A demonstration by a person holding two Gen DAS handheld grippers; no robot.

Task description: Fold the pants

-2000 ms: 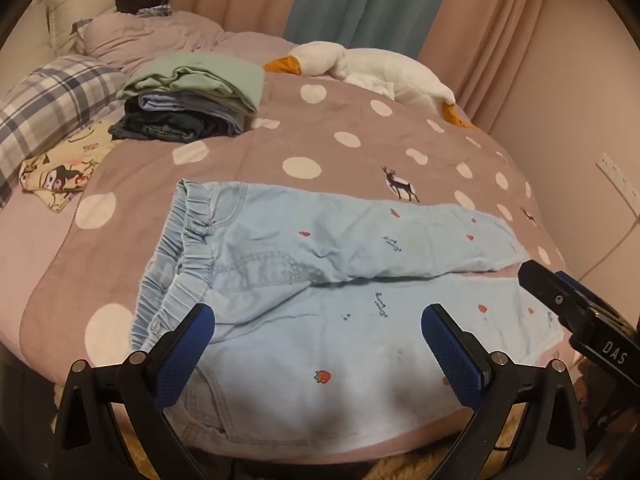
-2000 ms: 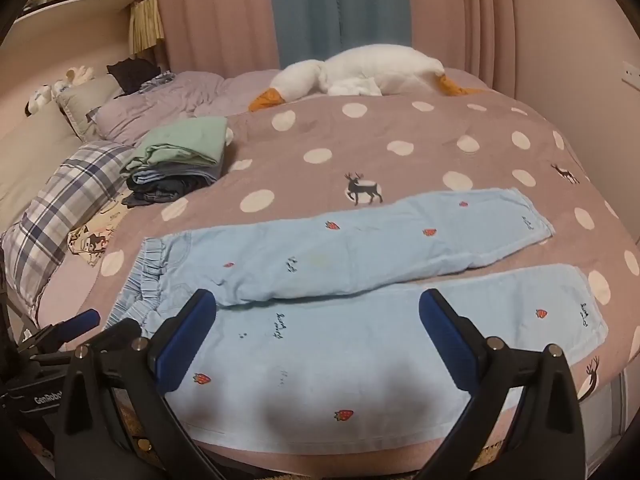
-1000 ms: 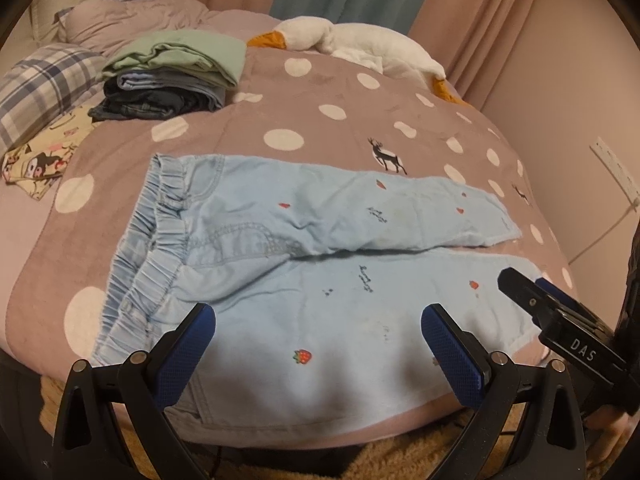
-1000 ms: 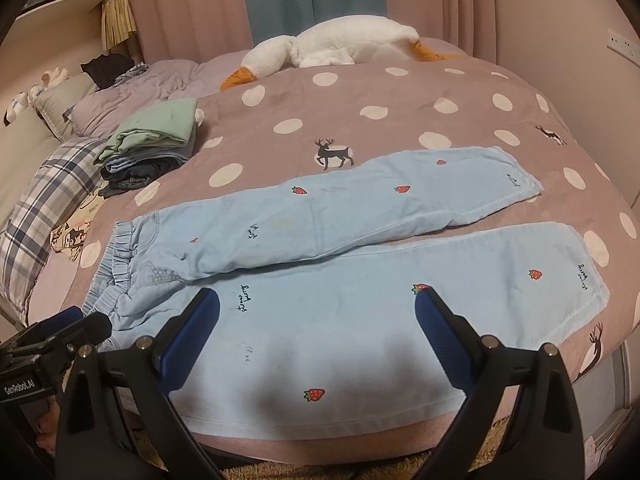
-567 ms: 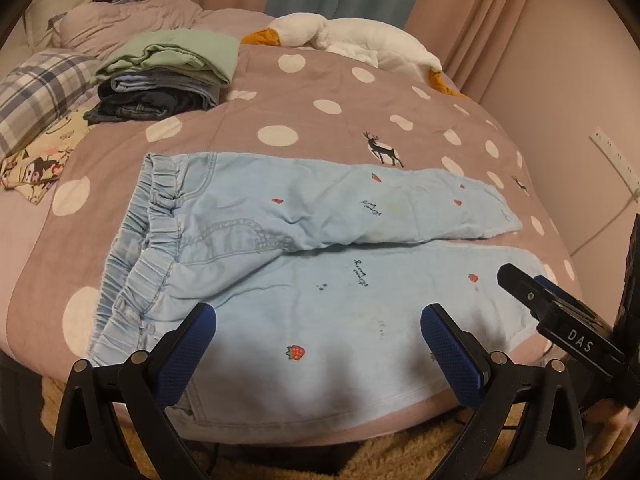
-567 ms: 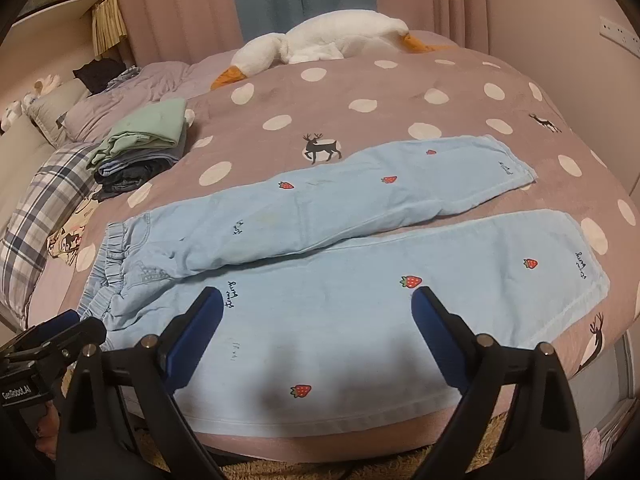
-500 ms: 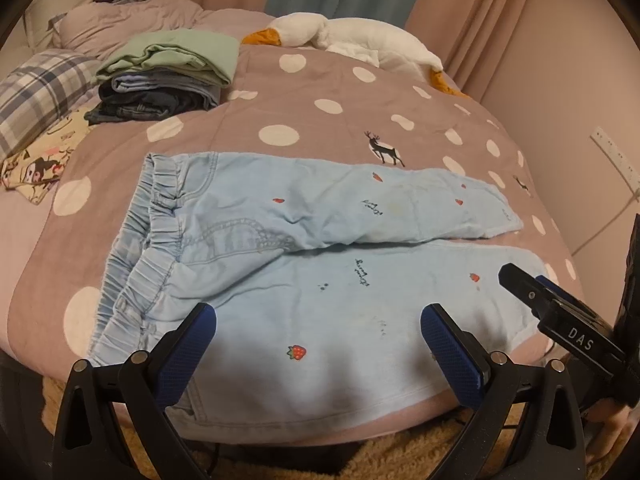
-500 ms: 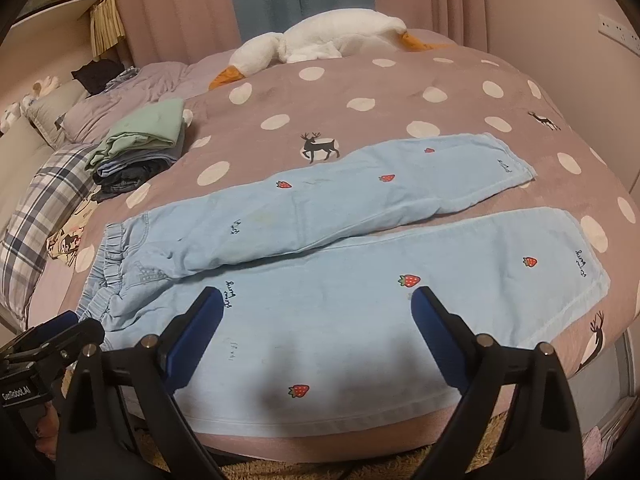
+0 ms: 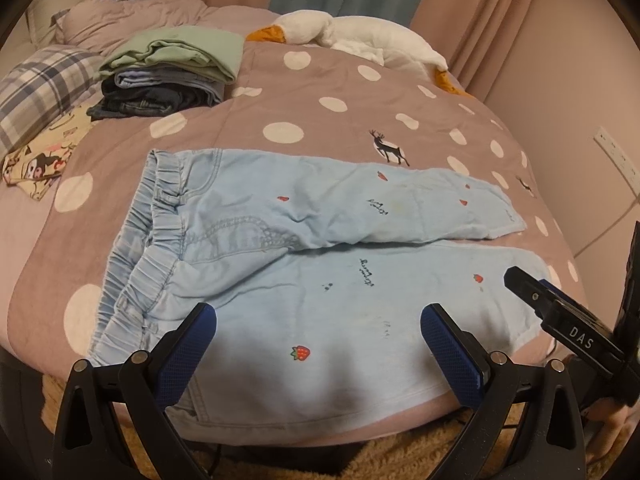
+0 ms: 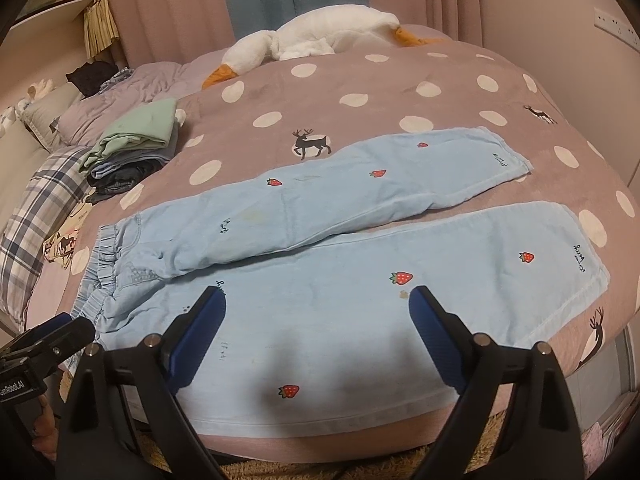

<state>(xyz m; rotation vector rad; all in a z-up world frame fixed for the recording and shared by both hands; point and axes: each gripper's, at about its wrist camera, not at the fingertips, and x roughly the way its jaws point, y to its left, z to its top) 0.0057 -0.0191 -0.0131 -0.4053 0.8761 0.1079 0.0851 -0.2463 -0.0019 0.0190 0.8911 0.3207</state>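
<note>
The big bed [image 9: 344,92] has a brown blanket with white dots. The light blue pants [image 9: 320,264] lie flat on it, right in front of both sets of fingers, with the stretchy waist to the left and the legs going right. Far past the fingers lies a white toy goose [image 10: 320,36]. A pile of folded clothes [image 9: 168,72] sits far off to the left. The left gripper [image 9: 318,344] and the right gripper [image 10: 316,320] both have their blue fingers spread wide, holding nothing.
</note>
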